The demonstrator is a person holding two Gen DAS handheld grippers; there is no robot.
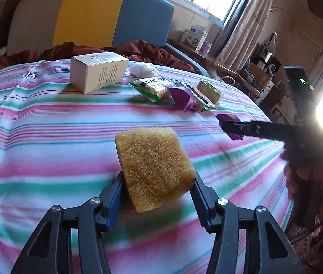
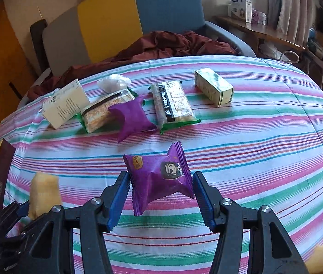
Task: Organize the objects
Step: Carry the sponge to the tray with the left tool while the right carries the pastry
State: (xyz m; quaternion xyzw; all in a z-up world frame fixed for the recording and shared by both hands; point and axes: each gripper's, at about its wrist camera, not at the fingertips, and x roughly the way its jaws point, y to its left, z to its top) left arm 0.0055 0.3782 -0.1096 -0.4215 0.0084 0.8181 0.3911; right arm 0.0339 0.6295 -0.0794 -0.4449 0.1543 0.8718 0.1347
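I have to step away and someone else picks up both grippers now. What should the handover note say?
Left gripper: shut on the yellow sponge, held above the striped cloth.
Right gripper: shut on a purple snack packet.
On the cloth at the back: white box, two green-edged packets, second purple packet, small green box, white wad.
Done: two items picked up. Left: place both; no destination is visible.

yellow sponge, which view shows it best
The left wrist view: the yellow sponge fills the centre of the frame, pinched between the left gripper jaws, its porous surface sharp. The right wrist view shows only a small, blurred piece of it at the lower left edge, in that same gripper.
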